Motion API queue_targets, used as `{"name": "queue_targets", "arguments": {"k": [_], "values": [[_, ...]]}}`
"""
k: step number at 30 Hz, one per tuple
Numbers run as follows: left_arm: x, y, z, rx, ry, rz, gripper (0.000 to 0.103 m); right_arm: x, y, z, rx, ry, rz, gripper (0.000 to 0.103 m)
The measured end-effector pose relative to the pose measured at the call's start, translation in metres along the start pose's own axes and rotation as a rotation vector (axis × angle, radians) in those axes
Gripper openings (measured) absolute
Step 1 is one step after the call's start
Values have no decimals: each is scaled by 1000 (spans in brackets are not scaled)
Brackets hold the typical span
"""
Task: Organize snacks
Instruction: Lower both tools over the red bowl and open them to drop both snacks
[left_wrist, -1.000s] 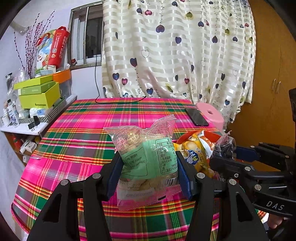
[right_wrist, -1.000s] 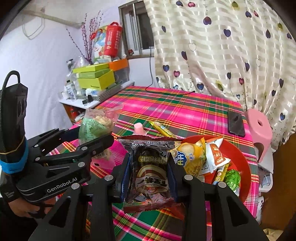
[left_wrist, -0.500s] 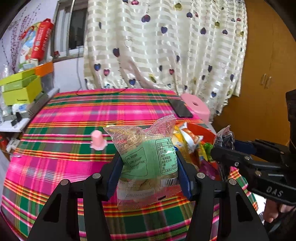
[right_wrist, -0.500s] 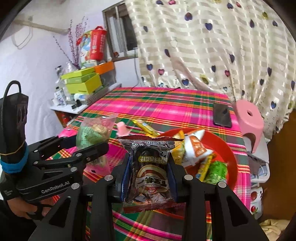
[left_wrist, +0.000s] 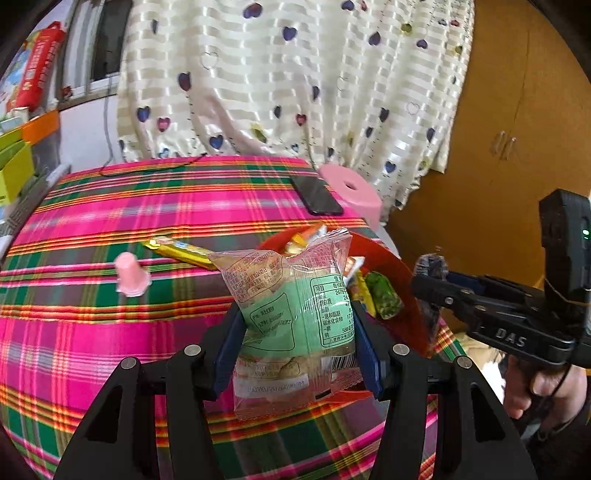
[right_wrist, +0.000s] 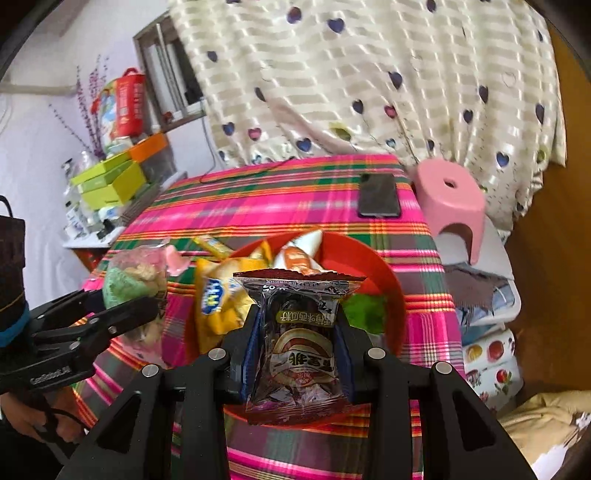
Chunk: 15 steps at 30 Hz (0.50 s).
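My left gripper (left_wrist: 295, 347) is shut on a clear snack bag with a green label (left_wrist: 291, 317), held above the near rim of the red bowl (left_wrist: 406, 280). My right gripper (right_wrist: 297, 354) is shut on a dark brown snack packet (right_wrist: 301, 347), held over the red bowl (right_wrist: 369, 262). The bowl holds several snack packets, among them a yellow one (right_wrist: 218, 295) and a green one (left_wrist: 384, 299). A pink jelly cup (left_wrist: 129, 275) and a yellow snack bar (left_wrist: 181, 251) lie on the plaid tablecloth (left_wrist: 110, 206) left of the bowl. Each gripper shows in the other's view.
A black phone (left_wrist: 317, 195) lies at the table's far right edge. Beside it stands a pink stool (right_wrist: 450, 195). A shelf with green and orange boxes (right_wrist: 110, 181) is at the far left. A heart-patterned curtain (left_wrist: 295, 74) hangs behind the table; a wooden wardrobe (left_wrist: 517, 147) stands right.
Both grippers have swung right and dipped toward the red bowl, each keeping its packet. The bowl, pink cup and yellow bar have come into the left wrist view.
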<state>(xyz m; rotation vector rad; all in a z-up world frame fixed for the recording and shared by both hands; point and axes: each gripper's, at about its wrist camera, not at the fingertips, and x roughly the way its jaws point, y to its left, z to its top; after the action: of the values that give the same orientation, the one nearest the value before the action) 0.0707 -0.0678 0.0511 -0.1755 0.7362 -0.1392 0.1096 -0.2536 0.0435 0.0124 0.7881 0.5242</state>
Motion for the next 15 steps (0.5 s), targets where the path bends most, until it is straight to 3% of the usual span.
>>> {"name": "queue_targets", "arguments": {"k": [15], "values": [[52,-28,1,88,115,-74,57,32,-28,-1,47,55,-7,34]]}}
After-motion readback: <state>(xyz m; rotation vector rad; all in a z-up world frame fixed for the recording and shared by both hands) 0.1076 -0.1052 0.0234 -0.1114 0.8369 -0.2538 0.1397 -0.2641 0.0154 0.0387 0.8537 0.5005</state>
